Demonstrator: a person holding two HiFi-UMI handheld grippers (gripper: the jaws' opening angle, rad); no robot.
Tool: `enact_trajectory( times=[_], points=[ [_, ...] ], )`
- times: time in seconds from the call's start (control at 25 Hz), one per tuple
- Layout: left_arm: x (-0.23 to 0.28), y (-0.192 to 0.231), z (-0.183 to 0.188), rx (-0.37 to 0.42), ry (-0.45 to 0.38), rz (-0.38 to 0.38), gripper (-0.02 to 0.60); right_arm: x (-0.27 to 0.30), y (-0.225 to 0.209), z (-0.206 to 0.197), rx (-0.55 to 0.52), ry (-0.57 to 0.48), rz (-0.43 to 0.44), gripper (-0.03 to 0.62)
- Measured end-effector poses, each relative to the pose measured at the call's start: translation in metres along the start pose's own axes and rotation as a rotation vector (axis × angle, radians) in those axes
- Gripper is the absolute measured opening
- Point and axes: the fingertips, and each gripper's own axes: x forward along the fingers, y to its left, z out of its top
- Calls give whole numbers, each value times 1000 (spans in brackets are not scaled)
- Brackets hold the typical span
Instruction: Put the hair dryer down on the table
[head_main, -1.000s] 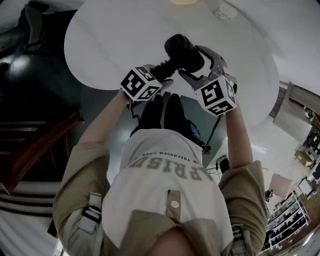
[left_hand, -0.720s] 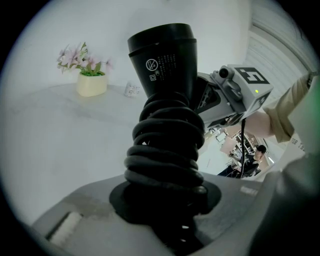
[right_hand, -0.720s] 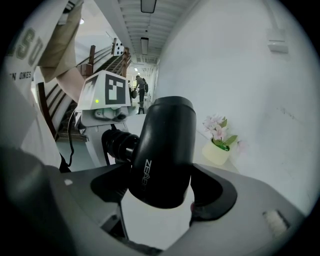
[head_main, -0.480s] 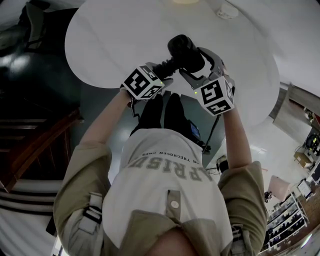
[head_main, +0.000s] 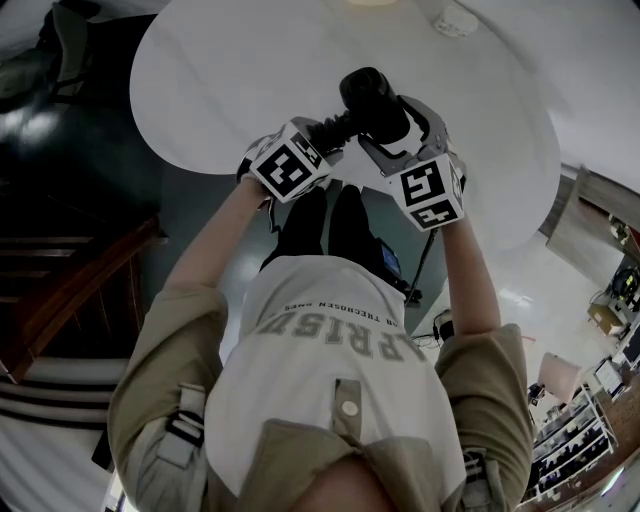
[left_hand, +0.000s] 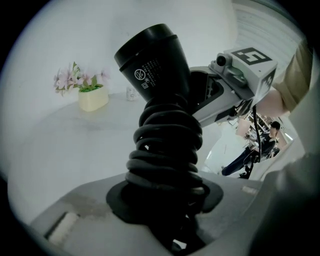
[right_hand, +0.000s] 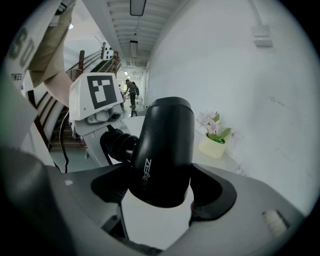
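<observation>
Table below; left tongs loosening on hair dryer.

The hair dryer has a smooth black plastic shell with a soft satin sheen. Its cord, coiled round the handle, looks like matt black rubber. The right gripper is matt grey plastic with darker pads. The round surface is white, smooth and faintly glossy. The flower pot looks smooth and pale. The person's shirt is soft cloth

Dim, washed-out light; fisheye edges vignette black.
</observation>
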Motion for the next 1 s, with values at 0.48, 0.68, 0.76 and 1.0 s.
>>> enact_trajectory(
  times=[0.48,0.68,0.76,1.0],
  points=[
    [8,34,-8,159,83,272,193,9,-3,-8,64,11,-40,371],
    [11,38,-16,170,117,275,193,14,0,-12,122,32,-13,371],
    [14,35,-19,157,121,249,195,16,2,-16,142,49,7,371],
    [26,34,-33,139,192,195,201,26,4,-31,197,105,59,371]
  ],
)
